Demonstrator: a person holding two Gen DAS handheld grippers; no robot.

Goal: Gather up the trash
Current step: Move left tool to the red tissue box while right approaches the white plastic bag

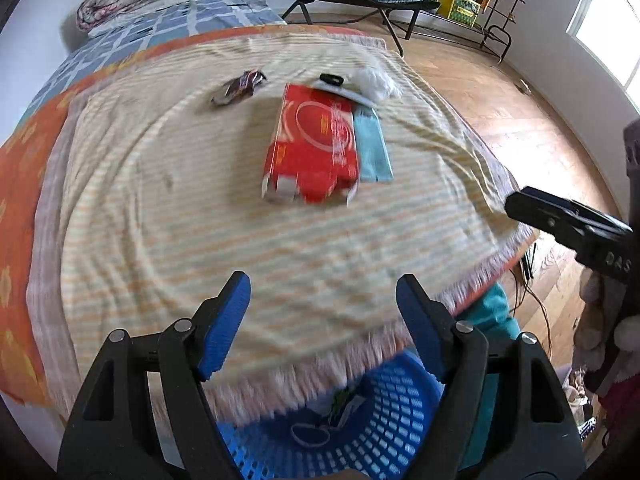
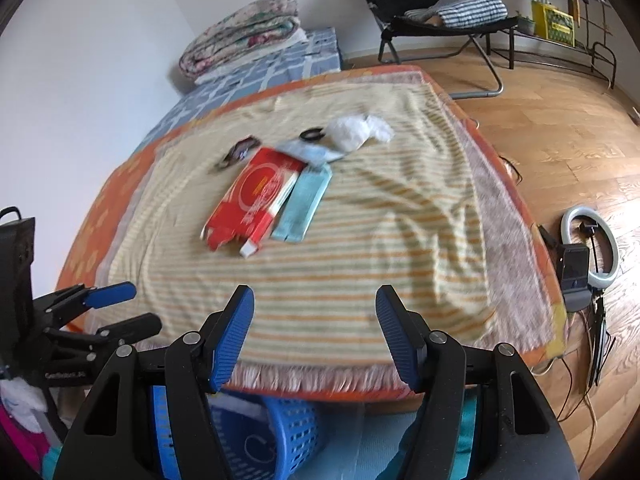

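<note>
Both claws are hanging released over the near edge of the bed: we are holding the left gripper (image 1: 322,320) with its blue pads spread and nothing between them, and the right gripper (image 2: 314,330) likewise gaping and empty. Below them we are seeing the blue basket (image 1: 384,412) sitting on the floor against the fringed edge of the striped blanket (image 2: 360,240), with what looks like some litter already inside it.

We are looking at the trash lying well ahead, around the middle of the blanket. A flattened red carton (image 1: 312,144) is lying with a pale blue packet (image 1: 372,148) touching its right side. Beyond them are sitting a crumpled white plastic wad (image 2: 358,130), a small black ring (image 2: 312,134) and a dark crinkled wrapper (image 1: 240,86), which sits apart to the left.

We are judging all of it light. The carton is probably stiff enough to pinch by its near torn end, where a flap is lifting off the cloth. The packet is thin and flat, so we are expecting it to need an edge grip. The wad is soft and should crush easily in the jaws. The blanket is loose, so we are risking pinching cloth too.
</note>
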